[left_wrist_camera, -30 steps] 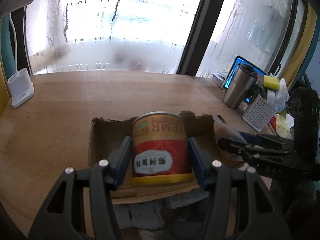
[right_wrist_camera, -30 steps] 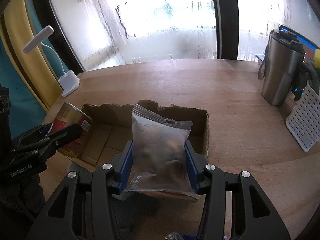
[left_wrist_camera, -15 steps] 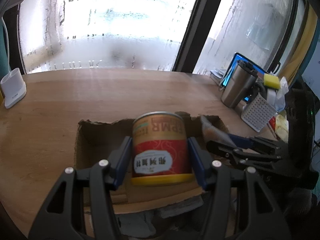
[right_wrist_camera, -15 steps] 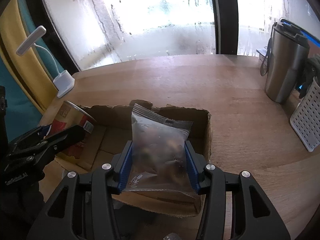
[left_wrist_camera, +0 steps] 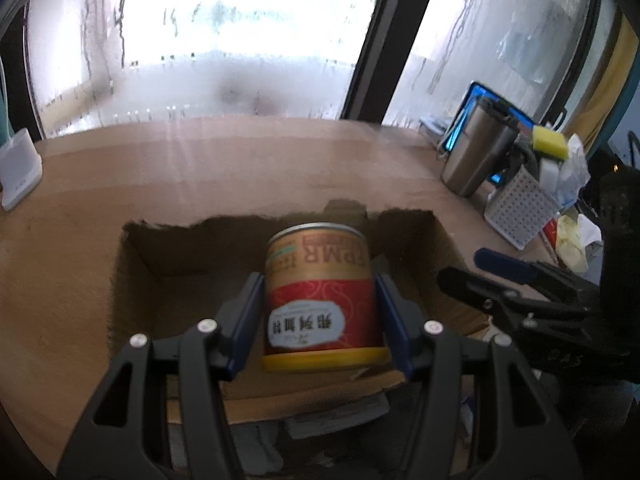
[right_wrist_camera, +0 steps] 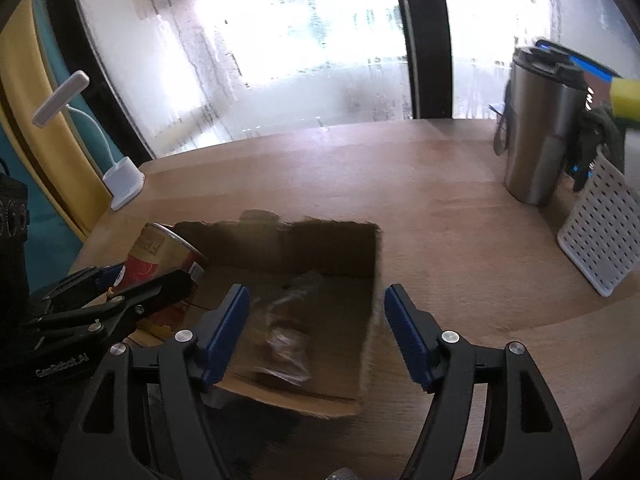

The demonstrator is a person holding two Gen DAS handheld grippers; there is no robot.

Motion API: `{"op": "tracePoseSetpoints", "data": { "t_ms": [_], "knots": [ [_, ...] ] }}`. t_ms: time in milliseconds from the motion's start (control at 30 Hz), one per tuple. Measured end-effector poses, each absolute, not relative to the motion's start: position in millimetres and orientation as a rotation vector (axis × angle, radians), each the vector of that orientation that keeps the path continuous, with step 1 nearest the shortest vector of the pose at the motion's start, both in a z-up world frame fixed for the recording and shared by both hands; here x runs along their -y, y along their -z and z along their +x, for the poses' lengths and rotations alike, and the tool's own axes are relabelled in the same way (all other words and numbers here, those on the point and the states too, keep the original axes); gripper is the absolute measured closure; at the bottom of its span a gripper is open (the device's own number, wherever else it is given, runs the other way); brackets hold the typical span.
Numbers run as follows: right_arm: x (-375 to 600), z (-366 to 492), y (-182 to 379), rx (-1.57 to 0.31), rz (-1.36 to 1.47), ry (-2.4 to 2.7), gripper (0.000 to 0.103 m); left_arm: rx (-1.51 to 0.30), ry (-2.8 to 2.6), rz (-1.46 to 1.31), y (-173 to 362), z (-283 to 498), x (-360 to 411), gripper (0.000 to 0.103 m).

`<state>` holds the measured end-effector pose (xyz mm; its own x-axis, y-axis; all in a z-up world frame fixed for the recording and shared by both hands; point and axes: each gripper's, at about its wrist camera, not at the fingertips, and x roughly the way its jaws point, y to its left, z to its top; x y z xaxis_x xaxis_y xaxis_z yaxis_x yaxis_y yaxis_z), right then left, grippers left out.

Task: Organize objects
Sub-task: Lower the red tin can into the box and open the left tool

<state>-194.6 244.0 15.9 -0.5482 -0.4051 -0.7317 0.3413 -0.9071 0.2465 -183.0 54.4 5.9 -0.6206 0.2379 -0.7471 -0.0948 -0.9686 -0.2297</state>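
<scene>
Both views are lit from behind by the fogged window, which is blown out to white glare. A pale sheen is thrown across the wooden table, while the inside of the cardboard box is left in shadow. Motion blur is seen on the can and the plastic bag. Strong fisheye curving and dark vignetting are found at the edges

left gripper | black frame, blue fingers (silver screws) | right gripper | same build
</scene>
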Motion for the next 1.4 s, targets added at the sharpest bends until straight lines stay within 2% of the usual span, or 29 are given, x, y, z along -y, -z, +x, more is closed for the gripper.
{"op": "tracePoseSetpoints", "data": {
  "t_ms": [1167, 1333, 1400],
  "knots": [
    [-351.3, -194.5, -3.1, 0.220, 1.189, 2.479, 0.030, 0.245, -2.526, -1.423, 13.2, -206.9, -146.3, 0.045],
    [-358.0, -192.2, 0.1, 0.235, 1.190, 2.482, 0.030, 0.253, -2.531, -1.445, 14.1, -207.7, -145.5, 0.041],
    [-358.9, -191.4, 0.5, 0.239, 1.191, 2.487, 0.030, 0.246, -2.550, -1.416, 8.7, -204.7, -144.5, 0.035]
  ]
}}
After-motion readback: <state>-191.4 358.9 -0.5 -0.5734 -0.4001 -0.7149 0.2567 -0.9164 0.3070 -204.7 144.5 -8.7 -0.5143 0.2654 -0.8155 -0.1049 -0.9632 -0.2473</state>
